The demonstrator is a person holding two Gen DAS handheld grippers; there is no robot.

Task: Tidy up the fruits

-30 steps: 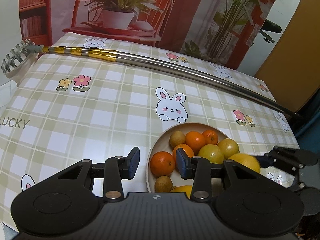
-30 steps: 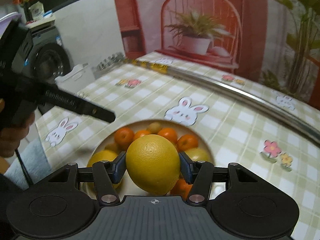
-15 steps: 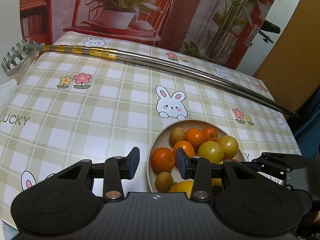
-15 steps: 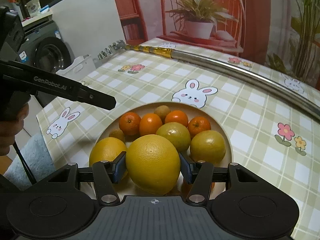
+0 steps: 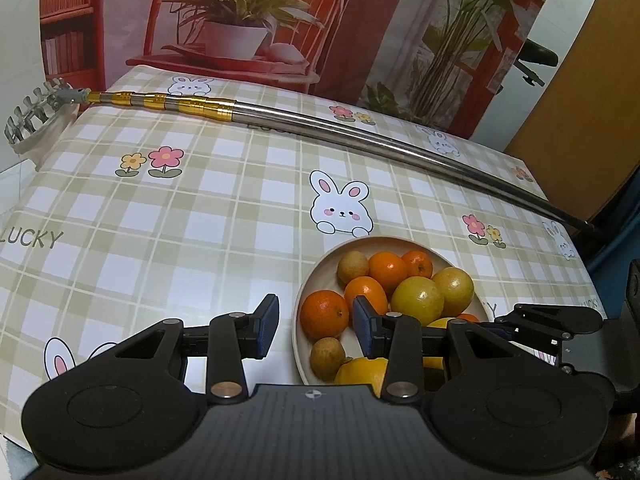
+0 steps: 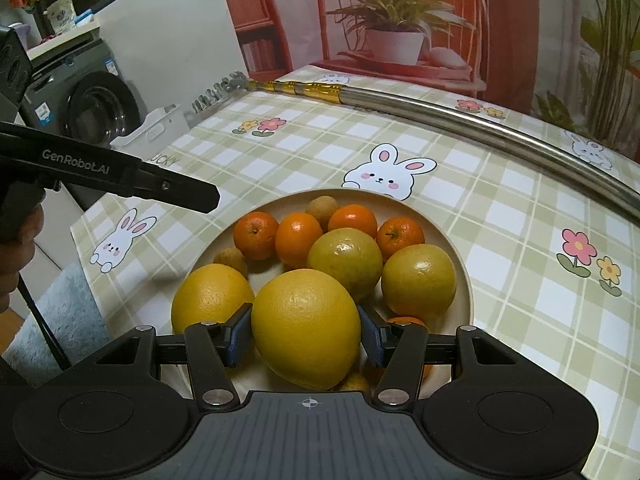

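- Desk (image 5: 192, 216) wears a glossy cloth of pale green and white checks, printed with rabbits, small flowers and the word LUCKY.
- A long steel pole (image 5: 360, 140) with gold bands lies across the far side of the desk; its comb-like head (image 5: 32, 108) juts past the far left corner.
- Behind the desk hangs a backdrop (image 6: 400, 20) picturing a red chair, a potted plant and red shelves.
- In the right wrist view a washing machine (image 6: 96, 108) and a white bin (image 6: 156, 128) stand left of the desk, with grey carpet at the lower left.
- A cream plate (image 6: 460, 264) sits near the desk's front edge, heaped with oranges, green-yellow citrus and small brown fruits.
- Right tongs (image 6: 306, 336) are clamped on a big yellow fruit (image 6: 306, 326), both pads on its sides, over the plate's near part beside another yellow fruit (image 6: 208, 296).
- Left tongs (image 5: 316, 328) are parted and grip nothing, straddling the plate's left rim; an orange (image 5: 324, 314) shows in the gap.
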